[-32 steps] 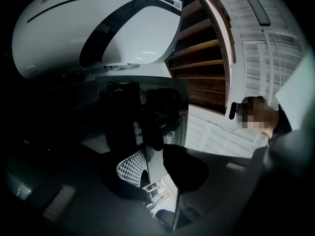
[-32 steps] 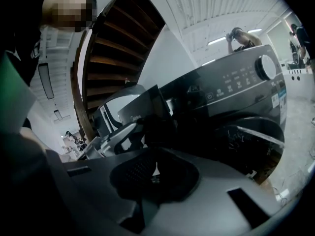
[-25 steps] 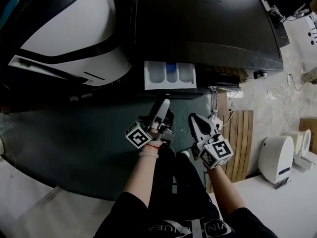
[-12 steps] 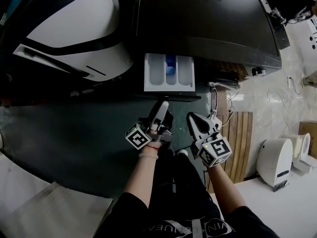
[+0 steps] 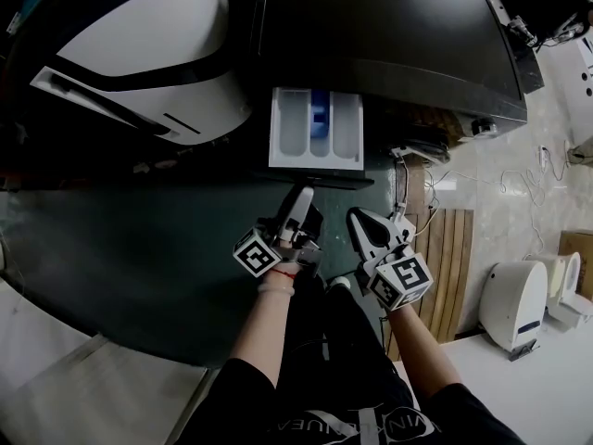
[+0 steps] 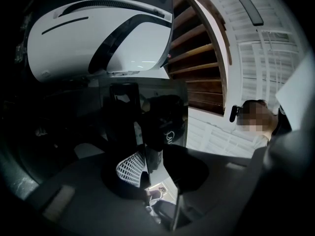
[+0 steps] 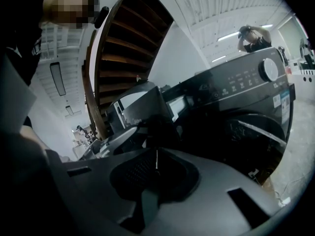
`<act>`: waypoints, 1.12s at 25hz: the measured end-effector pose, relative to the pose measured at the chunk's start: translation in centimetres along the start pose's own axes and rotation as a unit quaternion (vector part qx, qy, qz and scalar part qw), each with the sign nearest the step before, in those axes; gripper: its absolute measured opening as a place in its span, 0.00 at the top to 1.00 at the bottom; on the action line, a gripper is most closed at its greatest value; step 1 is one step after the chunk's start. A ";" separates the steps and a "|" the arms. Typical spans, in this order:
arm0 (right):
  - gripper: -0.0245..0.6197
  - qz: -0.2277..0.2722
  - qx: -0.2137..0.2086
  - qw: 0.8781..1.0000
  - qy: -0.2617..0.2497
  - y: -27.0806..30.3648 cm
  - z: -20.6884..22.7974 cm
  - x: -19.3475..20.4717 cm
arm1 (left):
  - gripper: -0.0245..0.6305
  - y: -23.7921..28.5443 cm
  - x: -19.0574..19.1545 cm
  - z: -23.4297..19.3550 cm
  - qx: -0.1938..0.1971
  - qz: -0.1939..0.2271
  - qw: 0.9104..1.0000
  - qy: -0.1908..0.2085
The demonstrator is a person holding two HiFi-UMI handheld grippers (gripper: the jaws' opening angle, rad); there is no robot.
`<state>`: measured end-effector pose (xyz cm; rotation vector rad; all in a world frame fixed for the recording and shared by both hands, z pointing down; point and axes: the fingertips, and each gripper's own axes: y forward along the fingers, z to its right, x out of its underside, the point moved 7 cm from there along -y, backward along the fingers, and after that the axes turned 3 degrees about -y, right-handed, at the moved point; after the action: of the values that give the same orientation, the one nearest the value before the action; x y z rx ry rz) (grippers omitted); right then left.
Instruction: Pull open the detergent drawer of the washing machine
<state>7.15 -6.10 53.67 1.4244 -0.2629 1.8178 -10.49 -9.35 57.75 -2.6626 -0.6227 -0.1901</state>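
**Head view:** The detergent drawer (image 5: 281,128) sticks out of the front of the black washing machine (image 5: 380,35). More of its white length shows now than a second ago, but maybe the camera only tipped. Both grippers are off the drawer. The left gripper (image 5: 301,197) is near the drawer's front edge. The right gripper (image 5: 363,222) is a bit further from the drawer, to its right. I think the pull is done. A white rounded machine (image 5: 139,54) sits close on the drawer's left. A thin cable (image 5: 400,179) hangs just right of the drawer. The dark floor (image 5: 139,248) in front of the drawer gives the hands room to back away.

**Left gripper view:** The left gripper (image 6: 152,168) has its fingers apart, with nothing between them.

**Right gripper view:** The right gripper (image 7: 156,162) has its fingers together, on nothing. The washing machine (image 7: 246,112) stands ahead.
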 end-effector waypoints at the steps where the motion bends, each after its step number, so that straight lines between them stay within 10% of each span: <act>1: 0.94 0.000 -0.001 1.000 0.000 -0.1 -0.1 0.1 | 0.80 -0.1 0.0 0.1 0.000 0.000 1.000 0.000; 28: 0.94 0.006 0.007 1.000 -0.001 -2.0 -1.5 0.5 | 0.81 -1.2 0.8 0.3 -0.001 -0.002 1.000 -0.009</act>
<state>7.38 -3.59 53.02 1.4379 -0.2597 1.8305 -10.31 -7.98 58.06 -2.6688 -0.6332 -0.1683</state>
